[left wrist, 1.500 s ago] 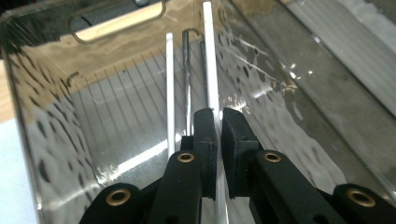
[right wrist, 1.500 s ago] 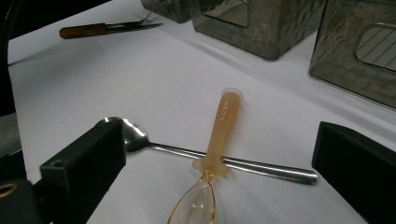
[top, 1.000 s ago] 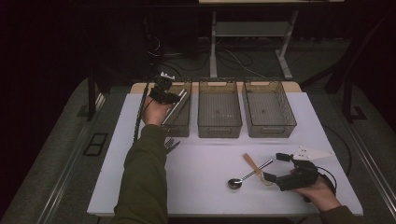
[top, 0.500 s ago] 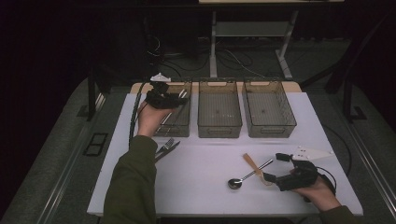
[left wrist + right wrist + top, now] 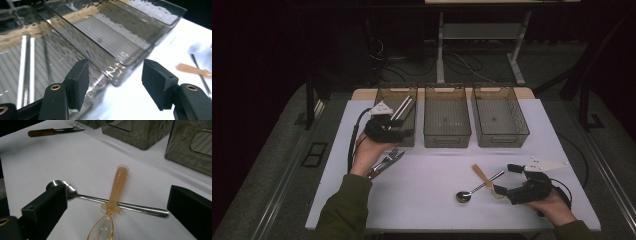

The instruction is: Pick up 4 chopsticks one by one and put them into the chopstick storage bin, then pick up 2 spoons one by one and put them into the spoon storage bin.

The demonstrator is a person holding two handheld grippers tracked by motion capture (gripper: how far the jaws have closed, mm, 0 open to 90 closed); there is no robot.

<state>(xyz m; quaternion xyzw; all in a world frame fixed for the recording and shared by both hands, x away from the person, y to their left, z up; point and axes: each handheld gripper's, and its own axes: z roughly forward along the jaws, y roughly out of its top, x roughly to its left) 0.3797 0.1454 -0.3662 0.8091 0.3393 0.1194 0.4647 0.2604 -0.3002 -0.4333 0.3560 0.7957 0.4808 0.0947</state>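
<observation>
Three clear smoke-grey plastic bins are sitting in a row at the far edge of the white desk (image 5: pixel 432 200): the left bin (image 5: pixel 408 134), the middle bin (image 5: pixel 447 135) and the right bin (image 5: pixel 501 135). Two long metal utensils (image 5: pixel 27 70) are lying inside the left bin. In front of the middle bin, one steel spoon (image 5: pixel 477 188) and one amber translucent plastic spoon (image 5: pixel 113 202) are lying crossed. One small cluster of cutlery (image 5: pixel 388 161), too tangled to count, is lying before the left bin.
</observation>
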